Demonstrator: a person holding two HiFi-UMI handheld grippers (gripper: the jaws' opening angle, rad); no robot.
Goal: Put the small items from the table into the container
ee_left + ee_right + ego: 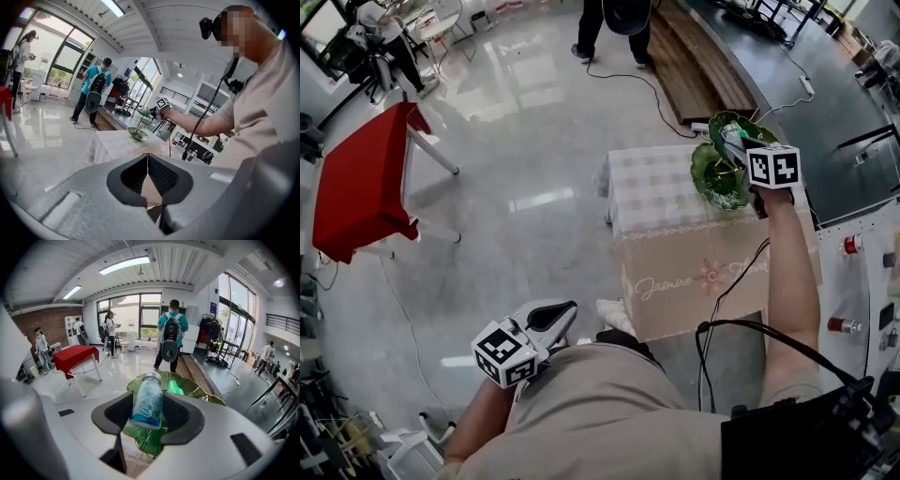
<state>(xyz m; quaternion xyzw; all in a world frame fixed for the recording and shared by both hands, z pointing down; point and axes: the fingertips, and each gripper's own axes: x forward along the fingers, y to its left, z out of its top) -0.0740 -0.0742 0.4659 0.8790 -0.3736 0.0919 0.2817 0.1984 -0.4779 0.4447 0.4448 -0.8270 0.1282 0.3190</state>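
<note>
The right tongs [151,420] clamp a small bottle [148,399], holding it above the green leaf-shaped dish [201,397], where a green item [174,386] lies. The dish sits on the desk [675,253]. The left tongs [148,161] are pressed together, empty, near the person's lap.

The tablecloth [675,281] carries one pale script word, "Jasmine", just beside a small flower emblem [710,277]. A second word after the emblem is partly covered and cannot be read. The bottle [147,401] wears a blue-and-white label whose print is too blurred to read.
</note>
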